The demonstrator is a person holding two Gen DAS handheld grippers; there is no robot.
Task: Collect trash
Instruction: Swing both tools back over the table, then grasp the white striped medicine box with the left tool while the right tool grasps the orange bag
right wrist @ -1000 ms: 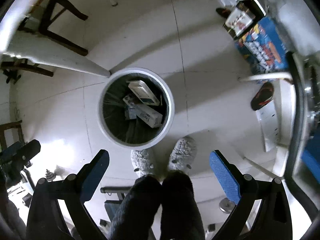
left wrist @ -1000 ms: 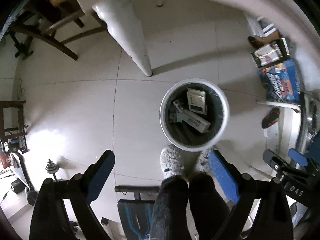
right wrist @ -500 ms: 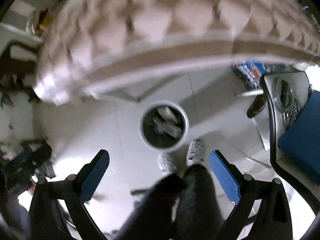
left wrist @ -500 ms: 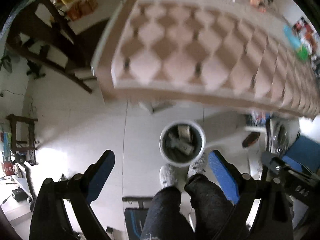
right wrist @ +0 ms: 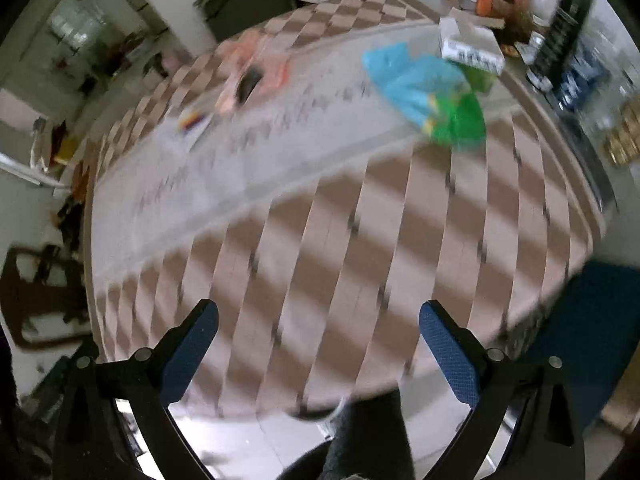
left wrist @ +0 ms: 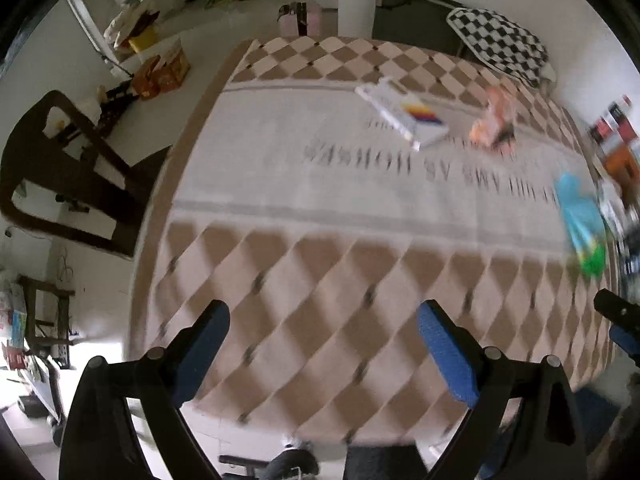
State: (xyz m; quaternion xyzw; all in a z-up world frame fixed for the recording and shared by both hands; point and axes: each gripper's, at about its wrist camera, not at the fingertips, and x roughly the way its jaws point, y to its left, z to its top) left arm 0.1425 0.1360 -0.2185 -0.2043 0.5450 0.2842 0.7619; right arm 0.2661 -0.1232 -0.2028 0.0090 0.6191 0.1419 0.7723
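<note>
A blue-and-green wrapper (right wrist: 430, 94), an orange packet (left wrist: 493, 122) and a flat white box with a rainbow stripe (left wrist: 404, 112) lie scattered across the far half of a counter (left wrist: 320, 280) spread with a brown-and-cream diamond cloth, the litter left to gather. The wrapper lies forward and a little right of the right tool (right wrist: 318, 338), its long axis slanting from upper left to lower right in that view, with a white carton (right wrist: 470, 46) just behind it. From the left tool (left wrist: 322, 338) the same wrapper (left wrist: 582, 224) sits at the far right edge, while the box lies ahead and slightly right, its long side running diagonally, and the orange packet is near it to the right. Both tools hang above the near edge of the counter with their blue-padded jaws spread wide and nothing between them. By position, the right hand looks nearer the wrapper and the left hand nearer the box and packet; either pick would likely call for a reach well forward over the cloth. Motion blur softens both views, so finer detail of the litter cannot be told. A dark wooden chair (left wrist: 60, 168) stands off the counter's left side, and a checkered cushion (left wrist: 498, 46) lies beyond its far end.
</note>
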